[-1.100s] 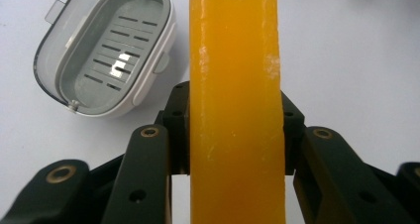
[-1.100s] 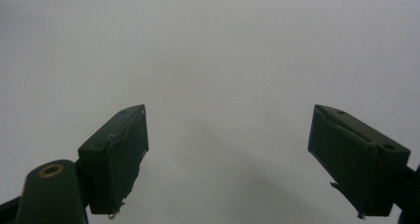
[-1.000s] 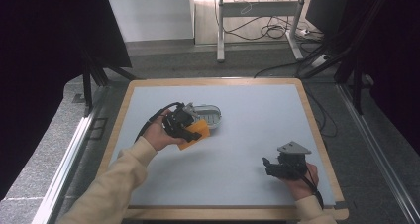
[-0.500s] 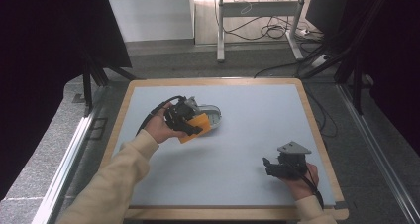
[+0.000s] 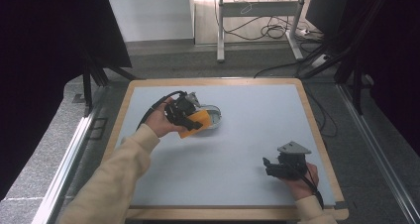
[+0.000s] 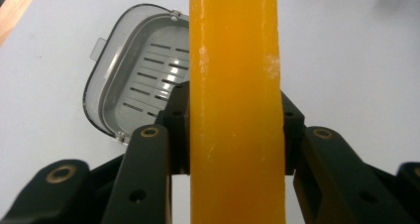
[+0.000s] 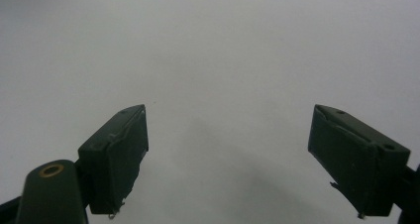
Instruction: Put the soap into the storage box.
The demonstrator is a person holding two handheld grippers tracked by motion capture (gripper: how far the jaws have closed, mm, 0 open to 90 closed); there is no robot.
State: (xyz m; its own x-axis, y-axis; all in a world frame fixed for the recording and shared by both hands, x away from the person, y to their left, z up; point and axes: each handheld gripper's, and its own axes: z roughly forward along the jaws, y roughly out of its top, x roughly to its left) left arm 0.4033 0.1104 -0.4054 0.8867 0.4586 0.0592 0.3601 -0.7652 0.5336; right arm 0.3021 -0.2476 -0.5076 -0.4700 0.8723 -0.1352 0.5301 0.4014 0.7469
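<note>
An orange sponge [image 6: 235, 110] stands on edge between the jaws of my left gripper [image 5: 190, 121], which is shut on it. In the high view the sponge [image 5: 194, 122] is held just above the mat, left of centre. Behind it lies a clear grey plastic dish [image 6: 136, 68] with a slotted inner tray, and its rim [image 5: 215, 116] shows right of the sponge. My right gripper [image 5: 270, 165] rests low at the front right of the mat, a hand around it. Its black jaws stand wide apart over bare grey mat, fingertips [image 7: 121, 149] with nothing between them.
A grey mat [image 5: 247, 135] covers a wooden-edged table [image 5: 317, 130]. A black cable [image 5: 156, 105] trails from the left gripper. Beyond the table are a desk frame and floor cables [image 5: 262, 30]. Dark frames stand at both sides.
My left gripper has shifted slightly with the sponge, staying next to the dish. The right gripper has not moved.
</note>
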